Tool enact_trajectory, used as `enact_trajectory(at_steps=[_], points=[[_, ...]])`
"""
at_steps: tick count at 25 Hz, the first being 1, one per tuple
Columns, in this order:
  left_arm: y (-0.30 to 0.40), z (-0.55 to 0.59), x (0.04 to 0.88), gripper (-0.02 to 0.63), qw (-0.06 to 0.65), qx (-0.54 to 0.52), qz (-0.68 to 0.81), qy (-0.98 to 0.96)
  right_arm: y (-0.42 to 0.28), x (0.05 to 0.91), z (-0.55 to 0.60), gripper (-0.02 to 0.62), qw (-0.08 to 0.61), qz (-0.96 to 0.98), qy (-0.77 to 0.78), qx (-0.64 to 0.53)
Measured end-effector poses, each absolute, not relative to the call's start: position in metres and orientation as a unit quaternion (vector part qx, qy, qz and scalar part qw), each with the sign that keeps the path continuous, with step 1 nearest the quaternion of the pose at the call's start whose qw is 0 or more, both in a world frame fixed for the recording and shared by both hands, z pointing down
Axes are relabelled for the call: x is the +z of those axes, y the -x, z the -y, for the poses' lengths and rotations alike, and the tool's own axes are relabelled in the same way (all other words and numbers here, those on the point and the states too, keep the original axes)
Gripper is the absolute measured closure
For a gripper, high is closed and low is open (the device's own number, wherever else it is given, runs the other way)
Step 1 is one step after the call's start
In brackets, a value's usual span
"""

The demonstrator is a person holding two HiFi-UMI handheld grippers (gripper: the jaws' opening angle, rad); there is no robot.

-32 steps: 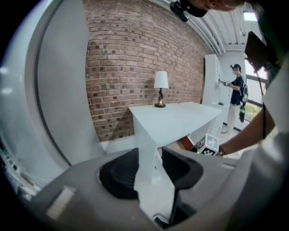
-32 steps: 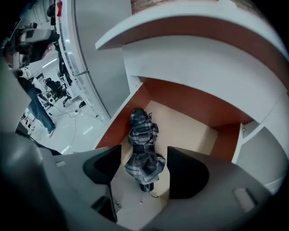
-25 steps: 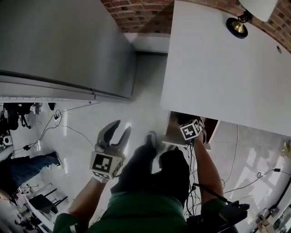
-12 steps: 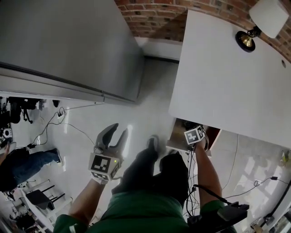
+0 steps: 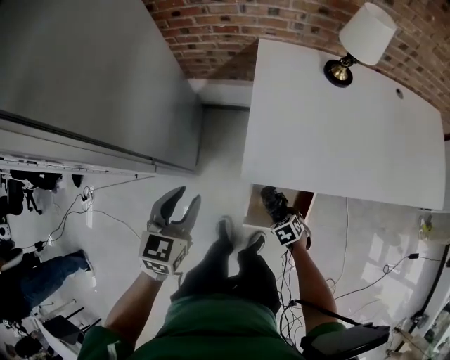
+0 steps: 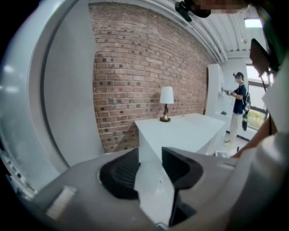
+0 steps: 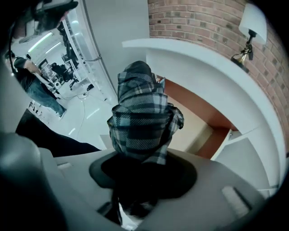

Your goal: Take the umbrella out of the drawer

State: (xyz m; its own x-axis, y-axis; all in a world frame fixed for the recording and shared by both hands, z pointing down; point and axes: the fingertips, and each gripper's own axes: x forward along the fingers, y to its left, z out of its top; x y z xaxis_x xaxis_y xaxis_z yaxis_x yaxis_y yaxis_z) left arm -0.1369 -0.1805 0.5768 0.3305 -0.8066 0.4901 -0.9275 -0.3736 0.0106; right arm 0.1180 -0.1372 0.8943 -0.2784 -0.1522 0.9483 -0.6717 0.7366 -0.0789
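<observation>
A folded umbrella in dark plaid cloth sticks up between my right gripper's jaws. My right gripper is shut on the umbrella; its jaws have just been closing with the umbrella between them. In the head view the umbrella shows as a dark bundle held by the right gripper over the open drawer. The drawer's tan inside lies beneath the umbrella. My left gripper hangs open over the floor, away from the drawer, with nothing in its jaws.
The drawer belongs to a white table bearing a lamp, against a brick wall. A tall grey cabinet stands at left. The person's own shoes and floor cables are below. Another person stands far off.
Both grippers have risen. The right gripper has come up out of the drawer with the umbrella in it, and the dark bundle now shows above the drawer's opening.
</observation>
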Motion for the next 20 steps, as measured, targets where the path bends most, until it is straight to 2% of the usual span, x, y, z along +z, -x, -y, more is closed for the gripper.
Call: enact_trajectory(at_steps=[4, 9, 13, 20], points=[[0.128, 0.185, 0.543, 0.448, 0.14, 0.188, 0.528, -0.816, -0.123, 0.835, 0.114, 0.411, 0.511, 0.767, -0.289, 0.258], [0.129, 0.195, 0.508, 0.448, 0.122, 0.158, 0.524, -0.828, -0.134, 0.759, 0.121, 0.411, 0.427, 0.772, -0.354, 0.31], [0.14, 0.203, 0.482, 0.448, 0.105, 0.134, 0.525, -0.834, -0.148, 0.698, 0.155, 0.411, 0.379, 0.766, -0.421, 0.304], [0.151, 0.219, 0.431, 0.438, 0.069, 0.103, 0.507, -0.853, -0.183, 0.618, 0.207, 0.41, 0.363, 0.743, -0.5, 0.257]])
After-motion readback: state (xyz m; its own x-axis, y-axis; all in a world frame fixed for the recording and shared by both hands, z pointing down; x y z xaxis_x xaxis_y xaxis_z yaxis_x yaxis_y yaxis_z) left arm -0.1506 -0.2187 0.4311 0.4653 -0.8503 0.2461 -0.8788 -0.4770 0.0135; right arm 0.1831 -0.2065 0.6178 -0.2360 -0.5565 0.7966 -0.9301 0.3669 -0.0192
